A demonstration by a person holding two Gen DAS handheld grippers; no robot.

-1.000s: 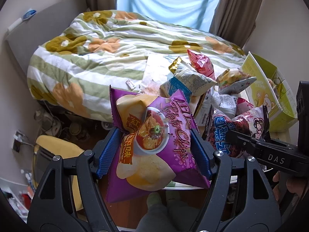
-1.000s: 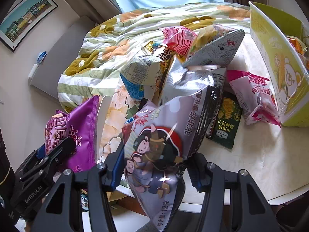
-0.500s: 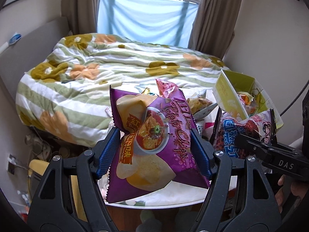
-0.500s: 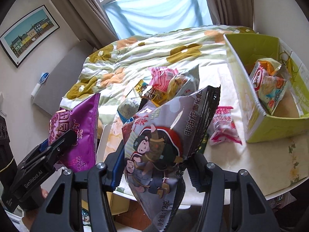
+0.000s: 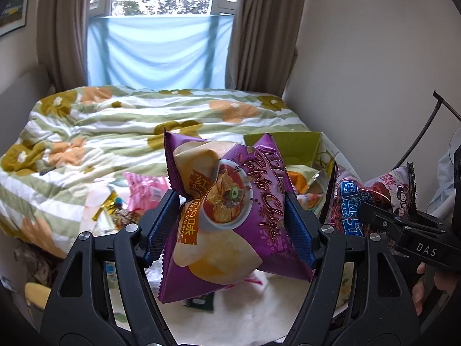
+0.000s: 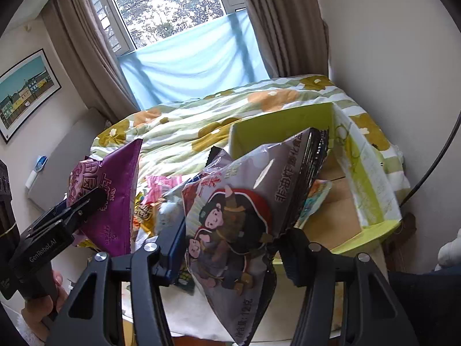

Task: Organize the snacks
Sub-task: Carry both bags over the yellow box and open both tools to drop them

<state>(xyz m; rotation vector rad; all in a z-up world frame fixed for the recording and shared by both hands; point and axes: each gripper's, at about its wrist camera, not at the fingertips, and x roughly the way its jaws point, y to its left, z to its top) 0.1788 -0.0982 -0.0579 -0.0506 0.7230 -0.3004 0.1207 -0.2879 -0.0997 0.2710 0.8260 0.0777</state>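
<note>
Both grippers are loaded and held up in the air above the table (image 5: 276, 311). The left gripper (image 5: 230, 225) is clamped on a purple chips bag (image 5: 227, 216), its pads pressing the bag's two sides. The right gripper (image 6: 230, 245) is closed on a grey snack bag (image 6: 239, 219) with cartoon monkeys. The green box (image 6: 371, 173) stands open on the table, on the right side, with one packet (image 6: 314, 199) inside. Other snacks (image 5: 144, 190) lie loose on the table near the bed (image 5: 115, 127). I judge this is the carrying step. Next, each bag needs to come over the box opening, and then the jaws must open, one bag at a time.
</note>
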